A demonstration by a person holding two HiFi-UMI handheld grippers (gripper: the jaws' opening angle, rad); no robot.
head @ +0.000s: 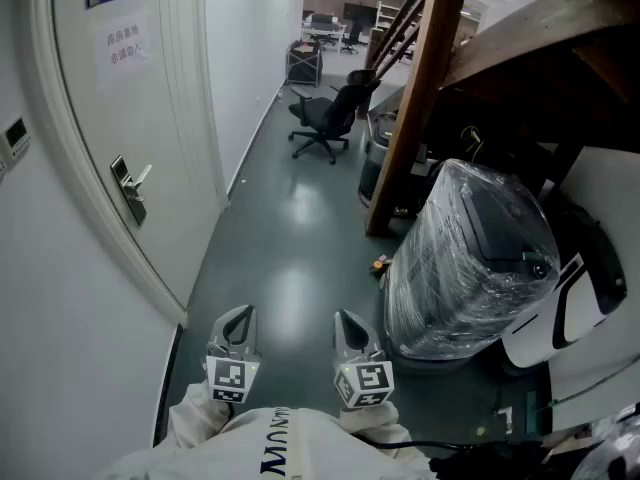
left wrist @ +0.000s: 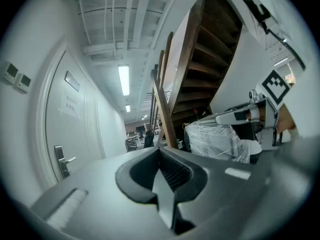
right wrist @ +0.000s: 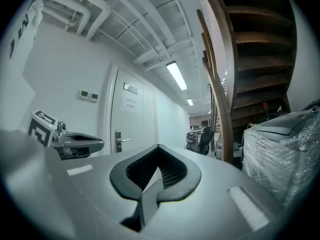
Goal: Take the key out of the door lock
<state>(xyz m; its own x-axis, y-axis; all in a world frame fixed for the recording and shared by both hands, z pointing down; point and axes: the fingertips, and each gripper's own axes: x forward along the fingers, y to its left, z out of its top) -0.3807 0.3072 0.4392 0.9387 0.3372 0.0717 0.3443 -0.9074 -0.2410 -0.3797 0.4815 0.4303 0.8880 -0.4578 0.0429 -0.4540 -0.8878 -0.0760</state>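
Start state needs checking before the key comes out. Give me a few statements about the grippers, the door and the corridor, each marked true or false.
1. The left gripper and the right gripper are both shut and hold nothing. True.
2. The left gripper touches the door handle. False: it is well short of the handle, low by the person's body.
3. The door is on the person's left. True.
4. The office chair stands against the door. False: it stands farther down the corridor.
5. The bulky object on the right is wrapped in clear plastic film. True.
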